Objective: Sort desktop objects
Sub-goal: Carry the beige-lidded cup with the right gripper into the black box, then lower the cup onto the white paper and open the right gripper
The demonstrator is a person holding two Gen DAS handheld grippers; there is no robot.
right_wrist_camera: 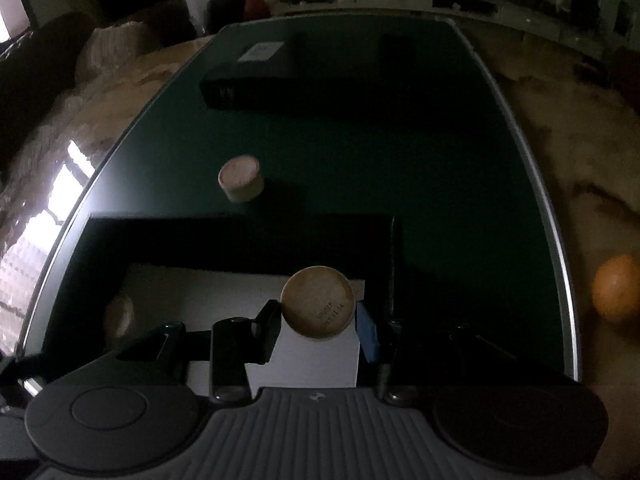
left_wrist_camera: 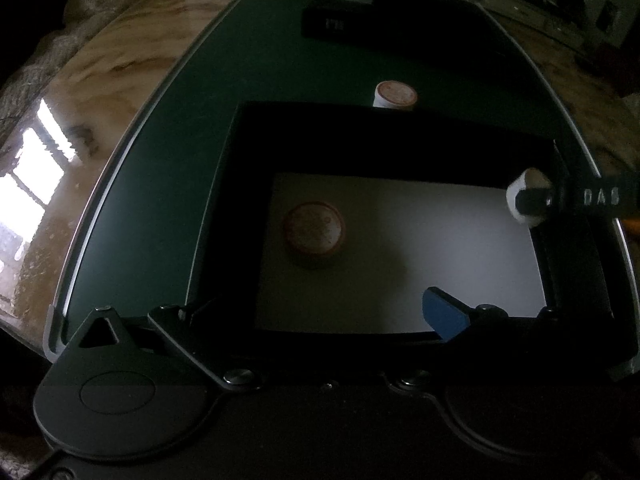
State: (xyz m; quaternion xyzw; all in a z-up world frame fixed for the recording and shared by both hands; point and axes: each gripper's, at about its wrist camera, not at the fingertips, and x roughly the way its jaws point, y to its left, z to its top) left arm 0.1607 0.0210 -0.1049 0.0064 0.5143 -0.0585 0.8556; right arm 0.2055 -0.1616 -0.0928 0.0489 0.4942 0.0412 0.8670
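Note:
A black box with a white floor [left_wrist_camera: 440, 240] lies open on a dark green mat [left_wrist_camera: 200, 140]. One small round cup with a reddish lid [left_wrist_camera: 314, 232] sits inside it at the left, also dimly in the right wrist view [right_wrist_camera: 120, 316]. A second cup [left_wrist_camera: 394, 95] [right_wrist_camera: 240, 178] stands on the mat behind the box. My right gripper [right_wrist_camera: 318, 318] is shut on a third cup [right_wrist_camera: 318, 302], bottom facing the camera, above the box's right edge; it shows in the left wrist view [left_wrist_camera: 528, 196]. My left gripper [left_wrist_camera: 316, 312] is open and empty over the box's near side.
A long black box with a white label [right_wrist_camera: 250, 76] and a second dark box [right_wrist_camera: 396, 56] lie at the mat's far end. An orange fruit [right_wrist_camera: 616, 294] rests on the marbled table right of the mat. The mat's edge [left_wrist_camera: 132, 136] curves along the left.

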